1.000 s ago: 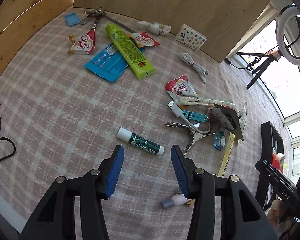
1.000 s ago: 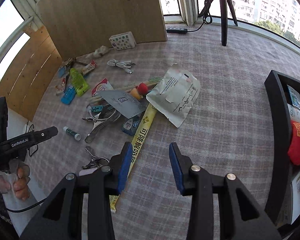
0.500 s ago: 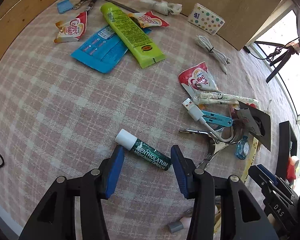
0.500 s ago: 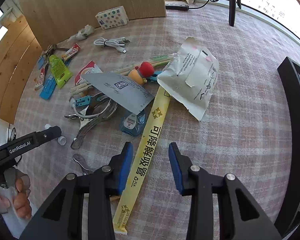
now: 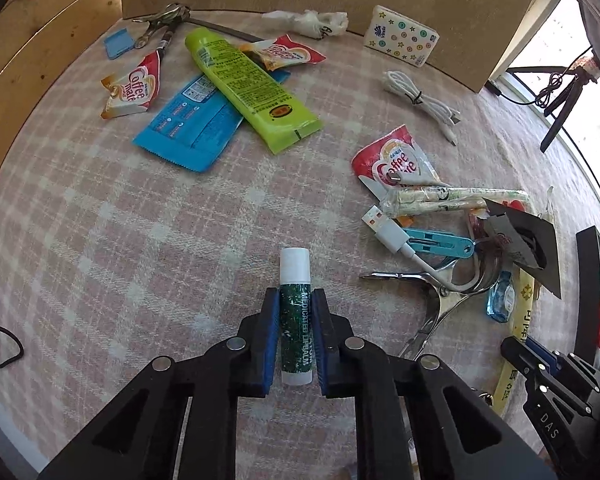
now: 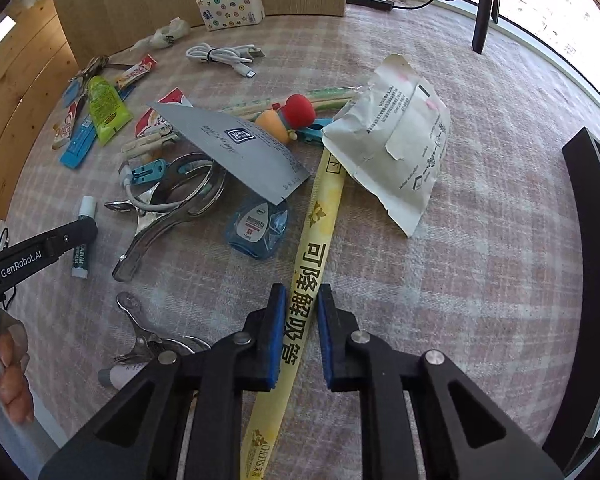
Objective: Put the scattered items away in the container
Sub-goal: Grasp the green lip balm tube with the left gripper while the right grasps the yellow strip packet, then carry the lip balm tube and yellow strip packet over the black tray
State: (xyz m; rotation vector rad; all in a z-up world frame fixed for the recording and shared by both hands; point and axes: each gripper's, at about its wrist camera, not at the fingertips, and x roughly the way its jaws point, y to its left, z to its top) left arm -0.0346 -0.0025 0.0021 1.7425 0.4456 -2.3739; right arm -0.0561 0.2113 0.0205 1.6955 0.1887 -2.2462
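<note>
Blue pads on the left gripper (image 5: pixel 296 336) now sit on both sides of the green lip balm stick (image 5: pixel 295 320), and its jaws are closing on it. A second ago those jaws were wide and the stick lay ahead of them on the checked cloth (image 5: pixel 140 240). Its white cap pokes out past the pads. The right gripper (image 6: pixel 302 334) has come down too, and its jaws are closing around the long yellow straw packet (image 6: pixel 314 248), which was beside them before. Both things still rest on the cloth. The black container (image 6: pixel 592 220) stands well apart at the right edge, with some things already in it. So both hands probably have something to lift and carry there next. Lots of other bits still lie scattered.
</note>
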